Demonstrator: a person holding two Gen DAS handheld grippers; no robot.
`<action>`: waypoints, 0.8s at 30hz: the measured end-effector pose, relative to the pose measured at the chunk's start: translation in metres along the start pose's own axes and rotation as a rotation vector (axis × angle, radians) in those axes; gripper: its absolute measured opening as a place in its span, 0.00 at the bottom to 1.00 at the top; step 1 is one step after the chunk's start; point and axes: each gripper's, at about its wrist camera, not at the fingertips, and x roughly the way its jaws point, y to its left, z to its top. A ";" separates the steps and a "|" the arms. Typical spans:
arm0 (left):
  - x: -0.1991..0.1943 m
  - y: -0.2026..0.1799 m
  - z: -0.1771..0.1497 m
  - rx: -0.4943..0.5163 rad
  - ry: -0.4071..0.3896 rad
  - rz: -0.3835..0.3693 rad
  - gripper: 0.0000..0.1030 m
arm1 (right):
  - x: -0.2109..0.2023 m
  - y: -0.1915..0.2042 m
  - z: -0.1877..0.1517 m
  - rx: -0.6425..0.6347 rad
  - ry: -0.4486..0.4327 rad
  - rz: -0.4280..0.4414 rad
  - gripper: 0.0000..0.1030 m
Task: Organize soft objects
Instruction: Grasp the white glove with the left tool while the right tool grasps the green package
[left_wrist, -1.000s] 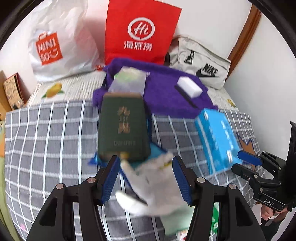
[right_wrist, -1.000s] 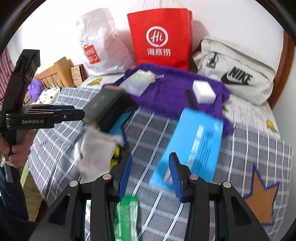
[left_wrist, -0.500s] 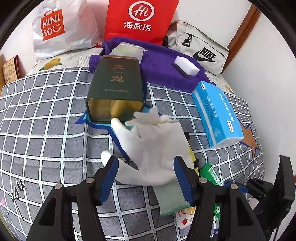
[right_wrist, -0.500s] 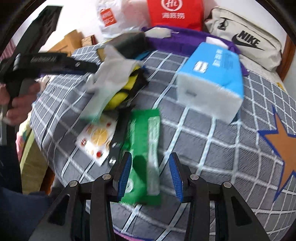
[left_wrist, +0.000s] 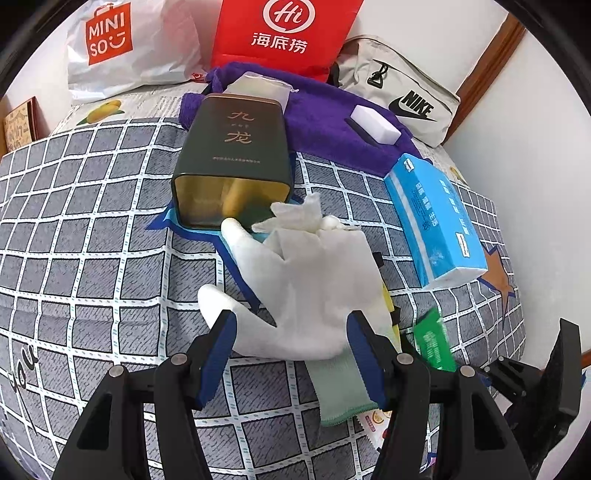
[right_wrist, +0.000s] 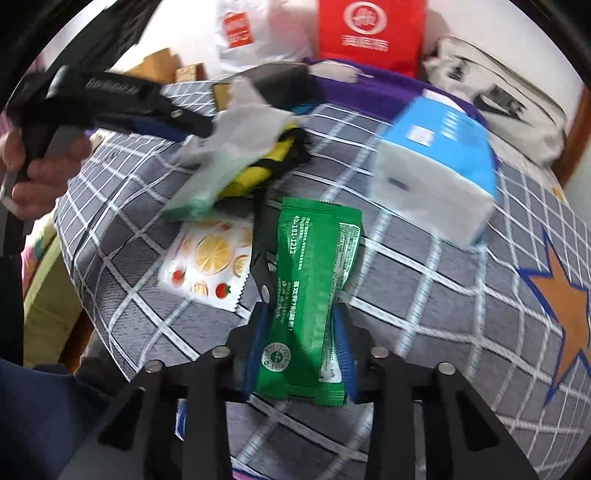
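Glove (left_wrist: 306, 284) between left tool's (left_wrist: 291, 347) spread jaws.

Bright, even; right view blurred, fisheye-warped

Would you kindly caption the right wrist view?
Right gripper closing on a green packet atop the checked bedspread.

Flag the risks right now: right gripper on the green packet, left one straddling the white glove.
1. The right gripper jaws are closing on the green packet, already pinched into a waist; a hard squeeze might burst it.
2. A black clip lies against the packet's left edge and could get dragged along.
3. The left gripper straddles the white glove, which overlaps a yellow item; closing may snag both.
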 end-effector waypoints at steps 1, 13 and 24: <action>0.001 0.001 0.000 -0.004 0.002 -0.003 0.58 | -0.003 -0.005 -0.002 0.016 0.003 -0.010 0.32; 0.008 -0.003 0.000 -0.005 0.018 -0.023 0.58 | 0.005 -0.031 0.008 0.089 0.002 -0.101 0.46; 0.013 -0.010 0.004 -0.005 0.014 -0.068 0.58 | -0.021 -0.054 0.003 0.195 -0.056 -0.088 0.26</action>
